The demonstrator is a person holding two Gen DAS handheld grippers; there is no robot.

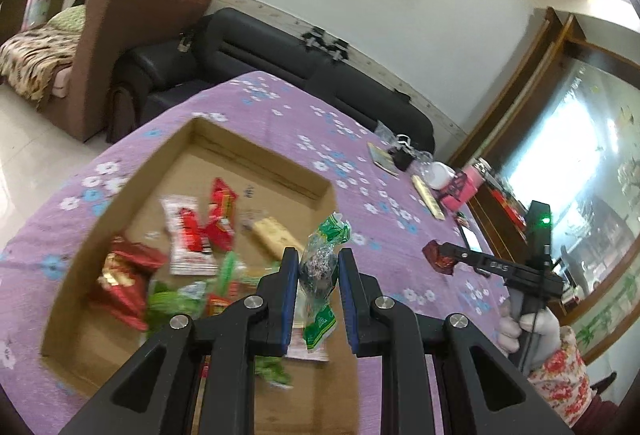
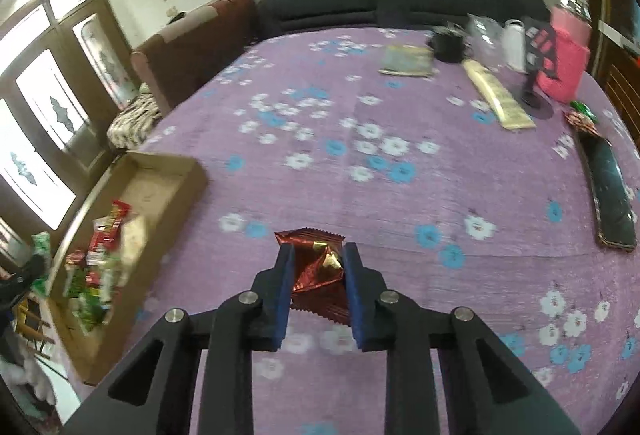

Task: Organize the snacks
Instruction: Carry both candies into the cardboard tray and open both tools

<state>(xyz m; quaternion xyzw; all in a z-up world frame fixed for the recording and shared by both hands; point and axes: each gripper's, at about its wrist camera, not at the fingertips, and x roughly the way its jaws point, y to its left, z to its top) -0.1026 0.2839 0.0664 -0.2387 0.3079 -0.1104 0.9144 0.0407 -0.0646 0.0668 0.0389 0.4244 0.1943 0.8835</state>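
- A living room with a black sofa [image 1: 280, 47] and a brown armchair [image 1: 132, 35] lies behind a table under a purple flowered tablecloth [image 2: 360, 163], which serves as the sorting surface.
- A shallow cardboard box [image 1: 132, 179] sits near the tablecloth's left edge; red, green and pale snack packets [image 1: 192, 235] already lie jumbled inside it, so it appears to be the collecting place.
- The left gripper [image 1: 318, 267] hangs over the box's near-right part, its jaws pinching a green-and-clear wrapped snack [image 1: 324, 255] upright between the blue pads, likely so it can drop straight among the others.
- The right gripper [image 2: 318, 263] is out over open cloth, well apart from the box; its jaws are pressed onto a crumpled dark red wrapper [image 2: 316, 271], which the left view shows carried clear of the cloth, probably bound for the same box.
- A gloved hand [image 1: 532, 327] with a floral sleeve grips the right tool's handle.
- Along the far right edge stand unrelated things, including a pink container [image 2: 568, 67] and a dark phone [image 2: 612, 195], left out of the sorting.
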